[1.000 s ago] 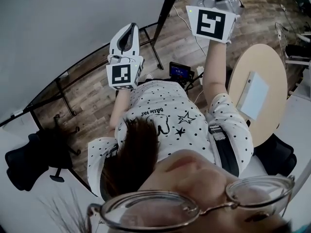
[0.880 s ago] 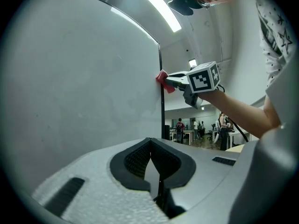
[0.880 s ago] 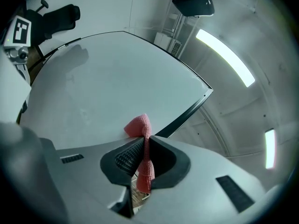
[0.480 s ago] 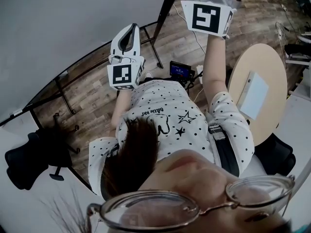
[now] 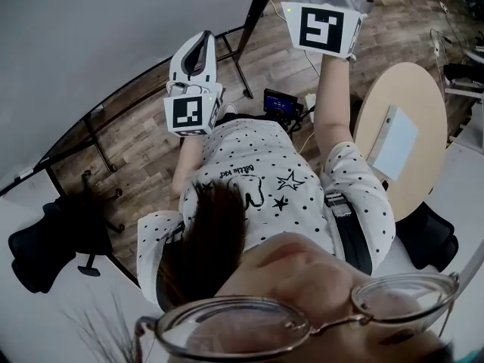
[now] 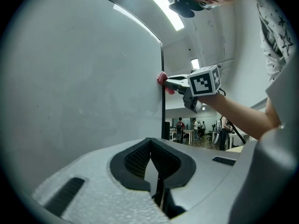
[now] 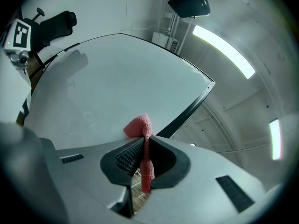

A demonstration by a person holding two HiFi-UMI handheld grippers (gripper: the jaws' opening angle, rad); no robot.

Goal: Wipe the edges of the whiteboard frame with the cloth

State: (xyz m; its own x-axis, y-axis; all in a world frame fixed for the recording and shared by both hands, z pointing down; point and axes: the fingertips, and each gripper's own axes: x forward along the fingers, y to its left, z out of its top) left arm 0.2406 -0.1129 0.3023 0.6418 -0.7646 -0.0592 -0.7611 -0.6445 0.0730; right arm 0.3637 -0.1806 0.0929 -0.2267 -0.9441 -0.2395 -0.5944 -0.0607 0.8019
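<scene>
Right gripper (image 7: 142,146) has its jaws clamped on a pink knitted cloth (image 7: 140,125); the cloth's bunched end sticks out past the fingertips and a thin tail hangs back between the black pads. That bunched end presses on the whiteboard's black frame edge (image 6: 162,106), on the board side of it, as the left gripper view shows. The large white whiteboard (image 7: 117,78) spreads away from this edge, bare and smooth. On the far side of the edge there is open air, with a white ceiling and long strip lights (image 7: 223,50) above, so nothing crowds the frame there. In the head view the edge runs down to black stand legs (image 5: 234,59) on a wooden plank floor (image 5: 144,142). A round beige table (image 5: 420,97) stands well off to the edge's right and a black office chair (image 5: 45,248) well off to its left.

The person's right arm is stretched out, bare forearm straight, holding the cloth high against the edge. The left arm is bent and held lower. Left gripper (image 6: 150,146) points at the board's face, left of the edge and apart from the cloth; its jaws are closed together with nothing between them.
</scene>
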